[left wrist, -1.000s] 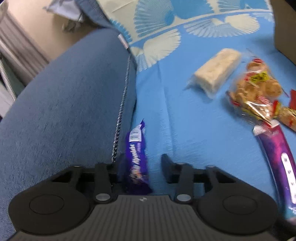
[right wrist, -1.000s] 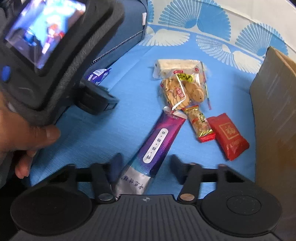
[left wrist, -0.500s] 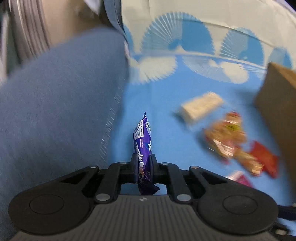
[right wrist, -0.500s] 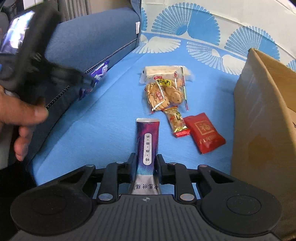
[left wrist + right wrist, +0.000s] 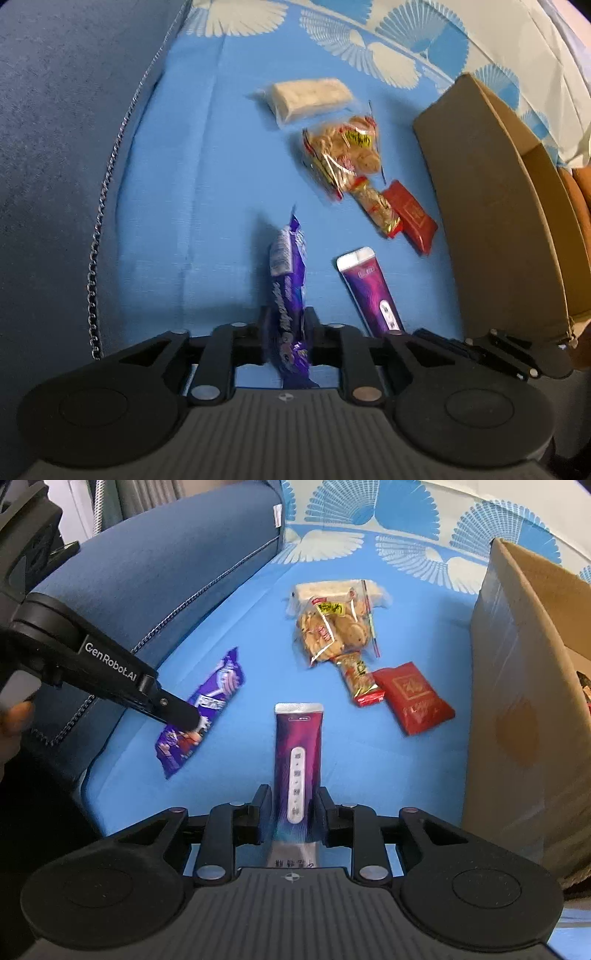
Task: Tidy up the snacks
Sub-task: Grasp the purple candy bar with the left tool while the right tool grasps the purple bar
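A blue sofa cover (image 5: 236,635) carries a cardboard box (image 5: 524,686) at the right of both grippers. The left gripper (image 5: 184,720), marked "GenRobot.AI", is closed on a purple snack wrapper (image 5: 286,291). The right gripper (image 5: 291,812) is closed on a purple sachet (image 5: 298,746) with unreadable characters. Ahead lies a red packet (image 5: 415,698).

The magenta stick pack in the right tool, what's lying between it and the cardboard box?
In the right wrist view, only the red packet lies between the magenta stick pack and the cardboard box; nearer the tool, bare blue cover.
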`<state>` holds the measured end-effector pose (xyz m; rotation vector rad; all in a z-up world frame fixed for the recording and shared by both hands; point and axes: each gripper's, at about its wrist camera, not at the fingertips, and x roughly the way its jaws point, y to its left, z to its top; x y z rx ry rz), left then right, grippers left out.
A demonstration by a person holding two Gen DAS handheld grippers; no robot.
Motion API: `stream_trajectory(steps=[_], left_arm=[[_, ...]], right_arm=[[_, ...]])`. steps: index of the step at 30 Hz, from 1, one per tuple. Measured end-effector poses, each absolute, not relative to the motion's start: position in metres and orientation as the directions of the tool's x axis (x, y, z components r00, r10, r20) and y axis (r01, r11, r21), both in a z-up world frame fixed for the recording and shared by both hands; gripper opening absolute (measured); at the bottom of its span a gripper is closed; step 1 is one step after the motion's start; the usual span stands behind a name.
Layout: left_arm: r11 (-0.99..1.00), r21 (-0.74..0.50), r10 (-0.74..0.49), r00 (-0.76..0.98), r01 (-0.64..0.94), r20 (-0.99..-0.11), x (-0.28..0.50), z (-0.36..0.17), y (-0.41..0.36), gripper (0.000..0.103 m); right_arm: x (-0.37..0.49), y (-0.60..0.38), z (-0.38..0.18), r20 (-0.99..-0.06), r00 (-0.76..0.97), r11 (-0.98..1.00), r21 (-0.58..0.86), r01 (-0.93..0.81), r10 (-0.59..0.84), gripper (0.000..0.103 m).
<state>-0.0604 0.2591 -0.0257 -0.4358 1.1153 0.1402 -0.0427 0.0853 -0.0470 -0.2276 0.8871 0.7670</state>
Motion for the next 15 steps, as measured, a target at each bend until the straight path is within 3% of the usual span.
stream_trajectory(steps=[5, 15], left_arm=[[0.884, -0.287, -0.092, 0.464, -0.369, -0.881, -0.062, -0.023, 0.267, 0.038], [0.903, -0.221, -0.043, 0.435, -0.368, -0.899, -0.042, -0.032, 0.265, 0.039]], right_arm=[[-0.044, 0.079, -0.048, -0.748, 0.388, 0.708, 0.151, -0.690, 0.538, 0.043], [-0.044, 0.075, -0.062, -0.725, 0.388, 0.668, 0.132, -0.733, 0.569, 0.045]])
